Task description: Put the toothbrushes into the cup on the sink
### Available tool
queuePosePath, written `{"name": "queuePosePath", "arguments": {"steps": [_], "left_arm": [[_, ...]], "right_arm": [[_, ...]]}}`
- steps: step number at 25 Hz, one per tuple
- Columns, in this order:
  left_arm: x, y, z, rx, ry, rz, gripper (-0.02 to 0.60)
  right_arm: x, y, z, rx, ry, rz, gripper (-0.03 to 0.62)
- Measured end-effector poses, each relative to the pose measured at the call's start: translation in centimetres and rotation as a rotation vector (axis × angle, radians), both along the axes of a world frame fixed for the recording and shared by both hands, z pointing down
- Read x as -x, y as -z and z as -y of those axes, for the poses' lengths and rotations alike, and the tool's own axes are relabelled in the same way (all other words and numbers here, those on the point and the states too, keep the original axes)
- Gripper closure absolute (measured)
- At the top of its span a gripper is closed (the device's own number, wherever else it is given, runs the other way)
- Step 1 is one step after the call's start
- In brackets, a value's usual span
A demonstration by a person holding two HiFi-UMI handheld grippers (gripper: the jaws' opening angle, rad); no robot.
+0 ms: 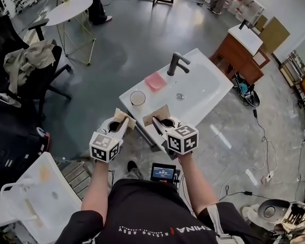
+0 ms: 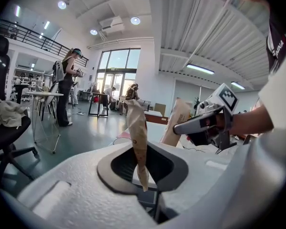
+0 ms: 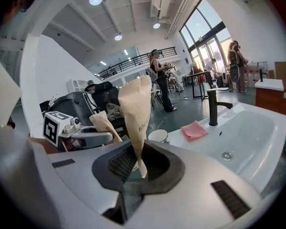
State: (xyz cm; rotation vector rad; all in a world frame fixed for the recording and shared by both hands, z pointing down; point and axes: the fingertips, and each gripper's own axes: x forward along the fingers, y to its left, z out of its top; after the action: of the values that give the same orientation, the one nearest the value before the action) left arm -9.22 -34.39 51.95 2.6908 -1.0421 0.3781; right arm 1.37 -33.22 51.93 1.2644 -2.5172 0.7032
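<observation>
Each gripper holds a toothbrush in a tan paper sleeve, pointing up. In the head view my left gripper (image 1: 118, 122) is shut on one wrapped toothbrush (image 1: 123, 117), and my right gripper (image 1: 160, 122) is shut on the other (image 1: 156, 114). Both hover just in front of the white sink (image 1: 203, 85). The white cup (image 1: 138, 97) stands on the sink's near left corner, just beyond the two sleeves. In the left gripper view the sleeve (image 2: 136, 137) rises from between the jaws. In the right gripper view the sleeve (image 3: 136, 113) stands in the jaws, with the cup (image 3: 158, 136) behind it.
A black faucet (image 1: 175, 63) and a pink cloth (image 1: 155, 80) are at the sink's back. A black office chair (image 1: 30, 70) and a round white table (image 1: 68, 9) stand to the left, a wooden cabinet (image 1: 241, 55) to the right. Cables lie on the floor.
</observation>
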Motion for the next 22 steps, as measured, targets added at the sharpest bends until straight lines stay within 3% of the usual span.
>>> {"name": "queuePosePath", "arguments": {"steps": [8, 22], "left_arm": [[-0.7, -1.1, 2.4, 0.032, -0.023, -0.007, 0.543], [-1.8, -1.0, 3.1, 0.033, 0.065, 0.007, 0.543]], "right_arm": [[-0.6, -1.5, 1.7, 0.036, -0.025, -0.015, 0.554], [-0.8, -1.2, 3.8, 0.026, 0.095, -0.011, 0.554]]}}
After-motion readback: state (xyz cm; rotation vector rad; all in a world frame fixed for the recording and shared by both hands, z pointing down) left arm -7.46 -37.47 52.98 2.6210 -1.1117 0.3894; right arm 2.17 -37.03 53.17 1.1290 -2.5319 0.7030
